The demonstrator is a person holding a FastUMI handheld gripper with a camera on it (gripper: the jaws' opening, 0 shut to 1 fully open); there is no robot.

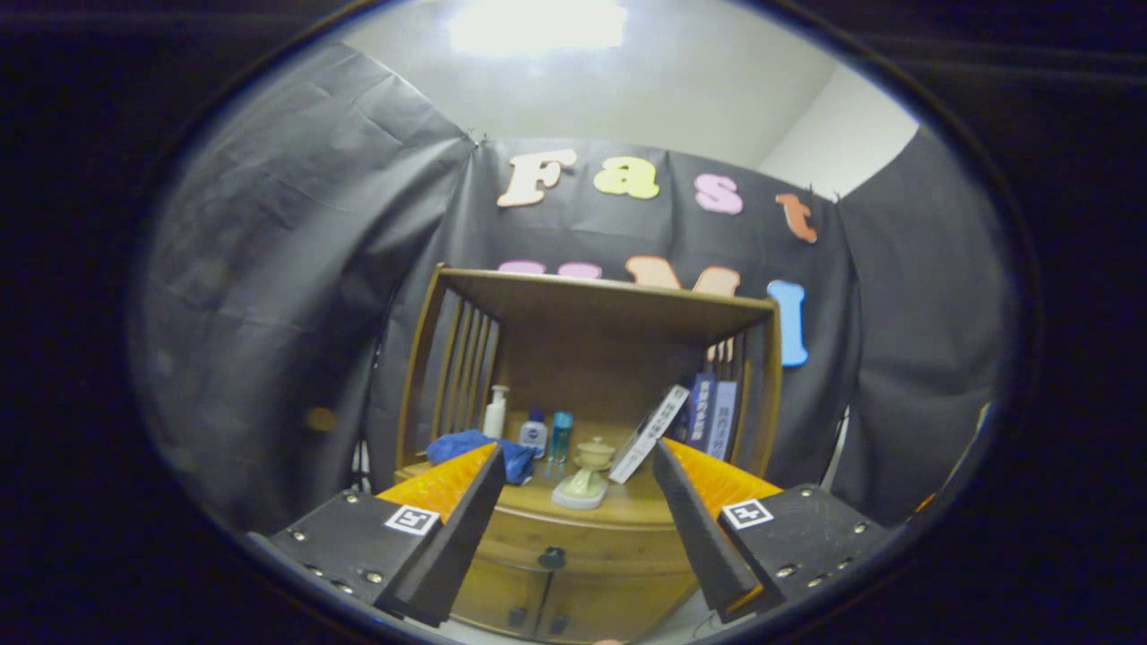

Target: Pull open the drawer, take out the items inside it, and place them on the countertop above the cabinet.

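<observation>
The cabinet (573, 537) was smooth shiny wood. The blue towel (466, 445) was soft cloth. The bottles (495, 412) looked plastic.

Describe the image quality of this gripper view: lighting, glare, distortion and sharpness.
Gripper view: a ceiling light blows out to white glare; fisheye distortion bows the wooden cabinet and its shelf frame; the booth sides fall into dim shadow; the small bottles and books look soft; the open claw, holding nothing, frames the drawer knob.

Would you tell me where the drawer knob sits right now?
In the gripper view, the drawer knob sits on the closed drawer front, below the countertop, between the open claw fingers.
</observation>
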